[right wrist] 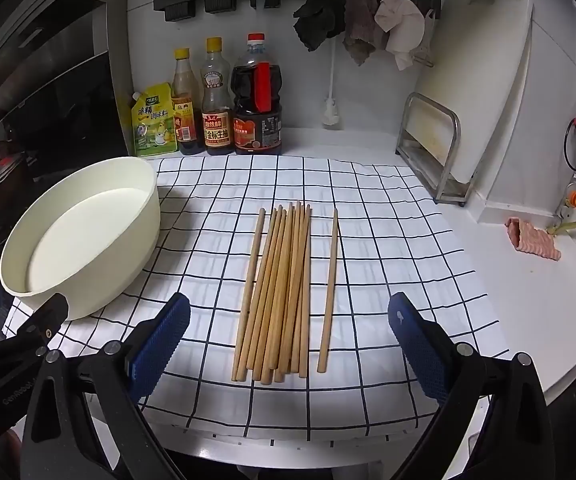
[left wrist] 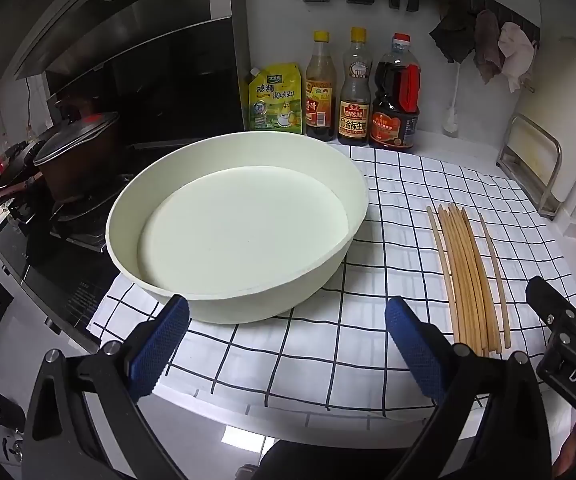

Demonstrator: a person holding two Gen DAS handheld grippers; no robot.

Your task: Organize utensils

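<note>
A white counter [right wrist: 508, 280] carries a white cloth with a black grid [right wrist: 368, 240], spread flat and reaching close to its front edge. On the left part of the cloth stands a big round cream basin [left wrist: 160, 280], upright, with nothing visible inside it. Against the back wall, behind the cloth, three sauce bottles [right wrist: 257, 96] stand in a row beside a yellow seasoning pouch [right wrist: 154, 124]. To the right of the basin and apart from it, a bundle of wooden chopsticks [right wrist: 280, 292] lies on the cloth, pointing front to back; one stick lies just to its left and another single chopstick [right wrist: 329, 288] a little to its right. The left gripper [left wrist: 286, 344] hangs before the basin, jaws spread wide and holding nothing. The right gripper [right wrist: 288, 344] hangs over the near ends of the chopsticks, also spread wide and empty
</note>
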